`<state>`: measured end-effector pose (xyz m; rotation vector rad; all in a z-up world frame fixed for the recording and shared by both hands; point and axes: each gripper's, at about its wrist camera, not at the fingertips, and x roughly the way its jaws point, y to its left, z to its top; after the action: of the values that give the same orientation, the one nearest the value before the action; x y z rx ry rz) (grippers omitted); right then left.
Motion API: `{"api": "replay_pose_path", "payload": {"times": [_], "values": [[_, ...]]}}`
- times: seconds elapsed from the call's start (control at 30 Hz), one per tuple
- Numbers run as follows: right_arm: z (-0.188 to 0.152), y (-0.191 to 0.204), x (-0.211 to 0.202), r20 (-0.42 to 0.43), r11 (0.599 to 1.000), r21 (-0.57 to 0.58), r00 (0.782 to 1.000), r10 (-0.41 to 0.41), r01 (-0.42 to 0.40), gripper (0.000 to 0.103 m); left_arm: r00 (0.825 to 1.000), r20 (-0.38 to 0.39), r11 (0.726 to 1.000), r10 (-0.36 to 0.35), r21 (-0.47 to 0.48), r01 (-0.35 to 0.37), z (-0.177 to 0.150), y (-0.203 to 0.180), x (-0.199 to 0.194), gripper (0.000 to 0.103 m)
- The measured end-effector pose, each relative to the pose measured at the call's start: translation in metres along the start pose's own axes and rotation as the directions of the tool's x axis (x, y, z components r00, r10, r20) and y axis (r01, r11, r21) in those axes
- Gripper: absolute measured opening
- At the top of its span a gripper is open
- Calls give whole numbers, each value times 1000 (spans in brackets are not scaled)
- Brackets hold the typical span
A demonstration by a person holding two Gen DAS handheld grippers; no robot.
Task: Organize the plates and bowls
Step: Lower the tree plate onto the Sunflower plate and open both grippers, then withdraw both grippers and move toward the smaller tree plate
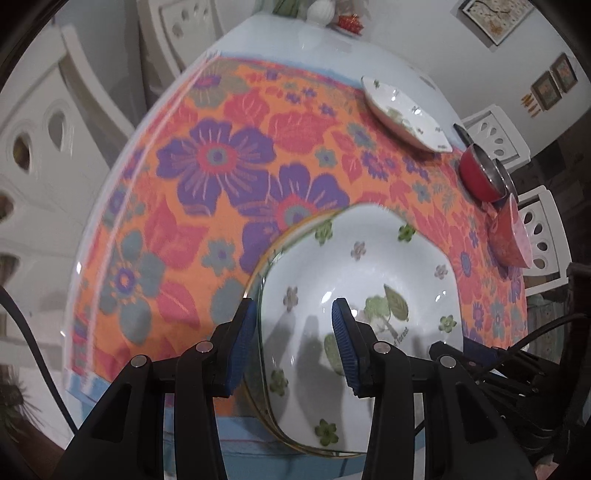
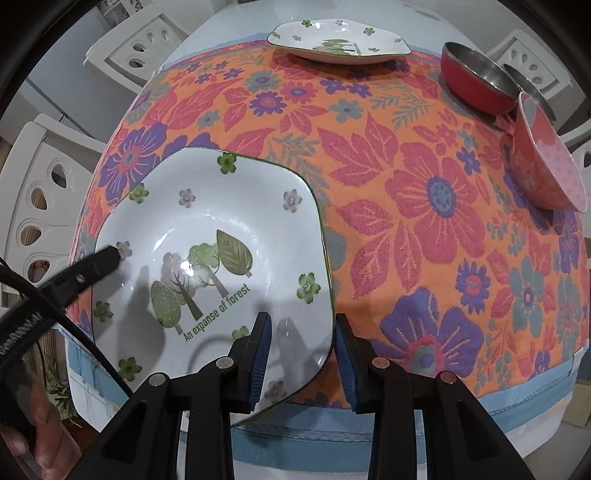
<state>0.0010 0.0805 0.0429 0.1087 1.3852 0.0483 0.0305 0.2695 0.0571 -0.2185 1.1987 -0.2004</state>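
Observation:
A white square plate with green trees (image 2: pixel 221 273) lies at the table's near edge; it also shows in the left wrist view (image 1: pixel 354 302). My left gripper (image 1: pixel 293 325) is open, its fingers astride the plate's left rim. My right gripper (image 2: pixel 303 343) is open, its fingers astride the plate's right corner. A second matching plate (image 2: pixel 338 42) sits at the far side, also in the left wrist view (image 1: pixel 404 114). A red metal bowl (image 2: pixel 476 83) and a pink dotted bowl (image 2: pixel 546 166) stand at the right.
The table carries an orange floral cloth (image 2: pixel 406 206) with a blue border. White chairs (image 2: pixel 40 199) stand around it. Ornaments (image 1: pixel 347 20) sit at the far end. A black cable (image 2: pixel 55 314) hangs at the left.

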Motion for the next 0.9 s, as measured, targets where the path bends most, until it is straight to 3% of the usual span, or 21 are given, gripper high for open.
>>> {"api": "replay_pose_path", "payload": {"times": [0.5,0.9], "values": [[-2,12,-11,-6,999,-33,999,-43,42,33,998,65,998,-26,59,22,33,-14,-20,41],[41,6,-64,137,999,37,990,-26,21,33,988,142,994,-68,97,55,74,-19,-46,41]]}}
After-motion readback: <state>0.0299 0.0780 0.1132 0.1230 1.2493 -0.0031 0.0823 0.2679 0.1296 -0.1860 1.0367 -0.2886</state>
